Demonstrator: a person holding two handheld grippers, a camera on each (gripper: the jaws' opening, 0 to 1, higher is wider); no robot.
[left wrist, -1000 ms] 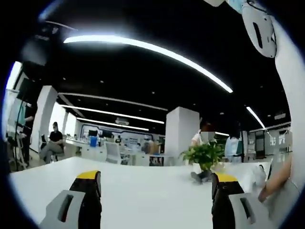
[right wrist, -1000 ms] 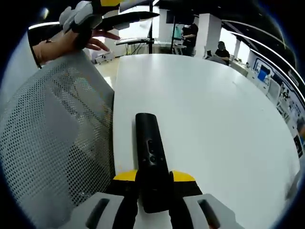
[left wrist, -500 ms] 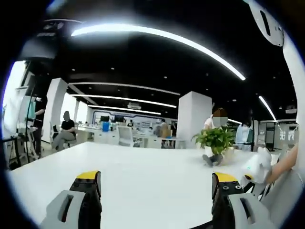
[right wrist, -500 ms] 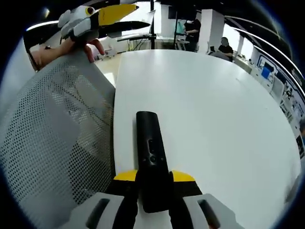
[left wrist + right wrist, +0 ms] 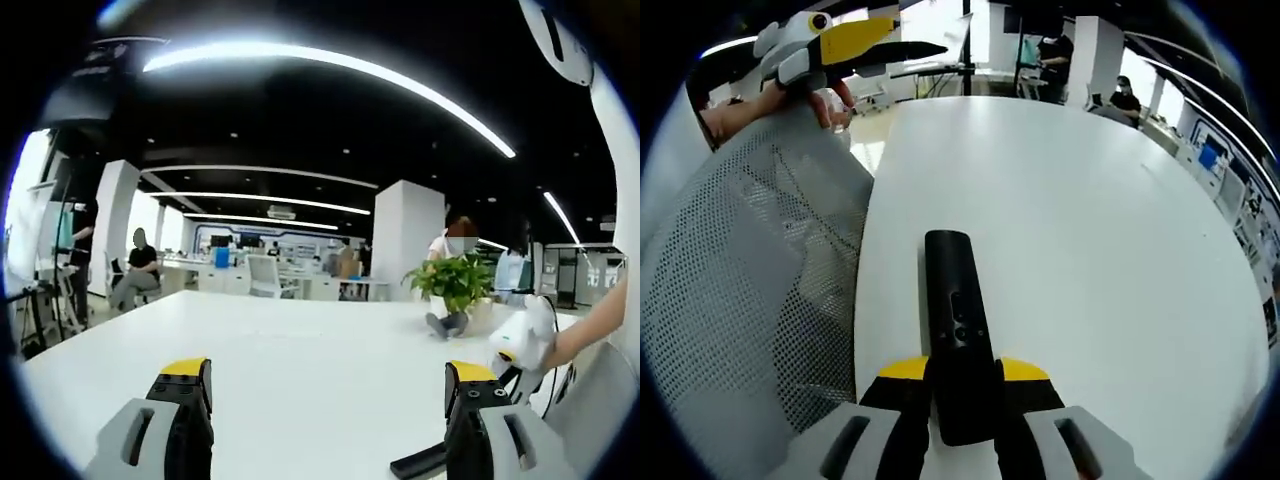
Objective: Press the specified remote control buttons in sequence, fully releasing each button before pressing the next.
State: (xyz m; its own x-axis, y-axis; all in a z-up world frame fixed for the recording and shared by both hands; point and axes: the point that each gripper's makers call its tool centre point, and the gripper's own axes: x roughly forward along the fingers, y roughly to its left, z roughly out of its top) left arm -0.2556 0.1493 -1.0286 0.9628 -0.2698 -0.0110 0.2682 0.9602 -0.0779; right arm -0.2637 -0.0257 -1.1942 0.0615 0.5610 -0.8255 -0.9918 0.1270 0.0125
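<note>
- Low in the centre of the right gripper view, our right gripper (image 5: 962, 385) pinches the black remote control (image 5: 957, 330) between its yellow-tipped jaws, clamping the near end while the far end juts forward above the white table (image 5: 1090, 230).
- We see the remote's small buttons (image 5: 958, 322) on its upper face, just beyond the jaws and unobstructed.
- At the bottom of the left gripper view, our left gripper (image 5: 330, 400) has its jaws spread wide with nothing between them.
- At the upper left of the right gripper view, that same gripper hangs well apart from the remote, a person's hand (image 5: 790, 95) around it, above a grey mesh chair back (image 5: 730, 300).
- A dark tip at the lower right of the left gripper view looks like the remote's end, though we cannot be sure.
- We judge the remote to be light, rigid and smooth-sided, so it could pivot or slide in a two-point pinch when a button is pushed.
- Holding it at the near end, clear of the buttons, seems right; a press should land squarely, ideally with the body supported against the table.
- A potted plant (image 5: 452, 285) stands far across the table in the left gripper view.
</note>
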